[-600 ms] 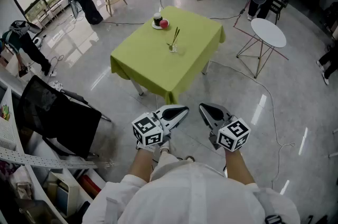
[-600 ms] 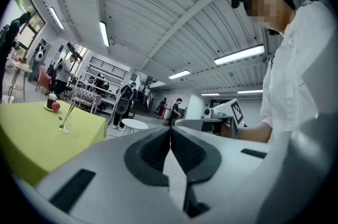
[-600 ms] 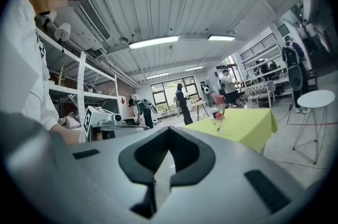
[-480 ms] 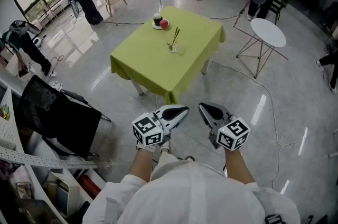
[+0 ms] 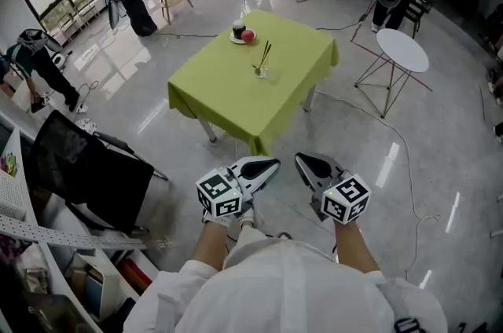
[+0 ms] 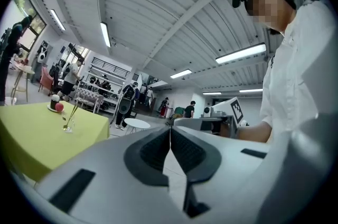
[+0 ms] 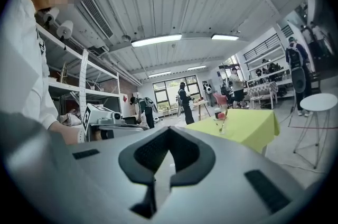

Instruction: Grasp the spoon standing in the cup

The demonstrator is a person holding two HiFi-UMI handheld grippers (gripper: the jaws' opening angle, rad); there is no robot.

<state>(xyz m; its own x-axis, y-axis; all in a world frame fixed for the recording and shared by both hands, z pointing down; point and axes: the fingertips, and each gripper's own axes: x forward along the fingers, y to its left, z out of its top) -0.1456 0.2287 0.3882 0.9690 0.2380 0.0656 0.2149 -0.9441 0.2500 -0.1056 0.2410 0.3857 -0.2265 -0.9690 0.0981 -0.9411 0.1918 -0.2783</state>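
Barely anything moved: left gripper (image 5: 271,163) and right gripper (image 5: 302,160) fingers shut, empty, with the lime-clothed counter's (image 5: 228,92) clear glass cup (image 5: 261,73) holding a thin spoon (image 5: 265,54) far ahead.

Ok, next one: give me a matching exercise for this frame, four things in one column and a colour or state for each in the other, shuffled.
Things:
1. tablecloth
2. side table
3. ball
4. left gripper

Colour or state:
A. white
B. jaws together, nothing between them
C. red
D. yellow-green

Pairs: 1-D, 2-A, 3-C, 4-B
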